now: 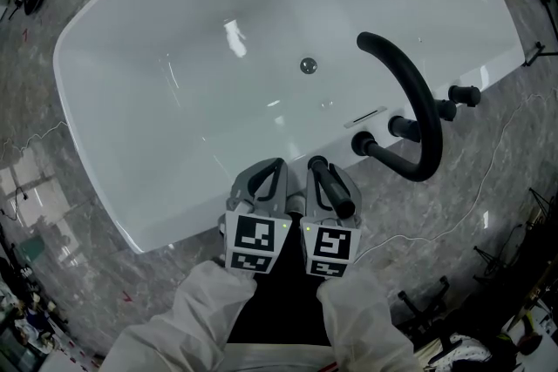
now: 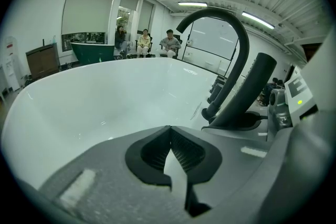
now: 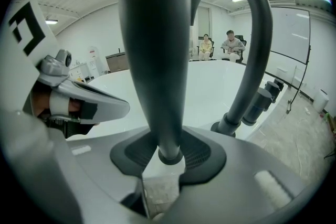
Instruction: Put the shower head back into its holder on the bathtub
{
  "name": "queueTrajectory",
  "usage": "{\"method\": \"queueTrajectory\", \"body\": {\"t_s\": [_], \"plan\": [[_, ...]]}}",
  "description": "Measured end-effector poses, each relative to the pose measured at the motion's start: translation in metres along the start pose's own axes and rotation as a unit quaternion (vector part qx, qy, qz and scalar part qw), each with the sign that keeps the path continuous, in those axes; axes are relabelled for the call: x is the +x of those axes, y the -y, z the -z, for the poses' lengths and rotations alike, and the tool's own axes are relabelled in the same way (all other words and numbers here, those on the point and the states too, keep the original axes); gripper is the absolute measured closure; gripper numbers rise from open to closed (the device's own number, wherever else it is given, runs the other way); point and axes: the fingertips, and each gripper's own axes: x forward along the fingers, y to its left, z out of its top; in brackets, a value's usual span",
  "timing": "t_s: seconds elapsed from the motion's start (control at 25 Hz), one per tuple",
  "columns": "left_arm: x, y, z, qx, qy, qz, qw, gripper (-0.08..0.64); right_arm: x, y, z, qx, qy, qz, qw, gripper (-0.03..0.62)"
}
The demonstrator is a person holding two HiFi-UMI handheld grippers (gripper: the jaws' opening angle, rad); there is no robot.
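Observation:
The black shower head [image 3: 156, 55], a slim wand, stands up between the pads of my right gripper [image 3: 169, 152], which is shut on its lower end. In the head view the shower head [image 1: 335, 187] lies along my right gripper [image 1: 318, 166] just over the near rim of the white bathtub [image 1: 166, 226]. My left gripper [image 1: 271, 166] sits close beside it on the left, shut with nothing between its pads [image 2: 184, 152]. The arched black spout [image 1: 422, 104] rises to the right, with black fittings [image 1: 403, 128] at its foot; I cannot tell which one is the holder.
Two more black knobs [image 1: 458, 100] stand on the tub's rim further right. The drain [image 1: 308, 65] is in the tub's middle. Grey stone floor [image 1: 488, 213] surrounds the tub, with a thin cable and stands at the right. People sit far across the room [image 2: 157, 42].

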Motion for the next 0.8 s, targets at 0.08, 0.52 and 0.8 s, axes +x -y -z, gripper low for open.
{"method": "queueTrajectory", "body": {"t_s": [0.08,0.52,0.8], "plan": [[-0.0005,-0.0003,0.0005,0.000,-0.001,0.000,1.0000,0.561,0.0012,-0.0004,0.0003,0.000,-0.001,0.001,1.000,0.454],[-0.0008,-0.0047,0.0059,-0.003,-0.004,-0.002,1.0000,0.561,0.0060,-0.0022,-0.0009,-0.026,-0.008,0.022,0.999,0.454],[-0.0009,-0.0081,0.0023,-0.005,-0.002,-0.001,1.0000,0.561,0.0052,-0.0023,-0.0026,-0.022,-0.005,0.023,0.999,0.454]]}}
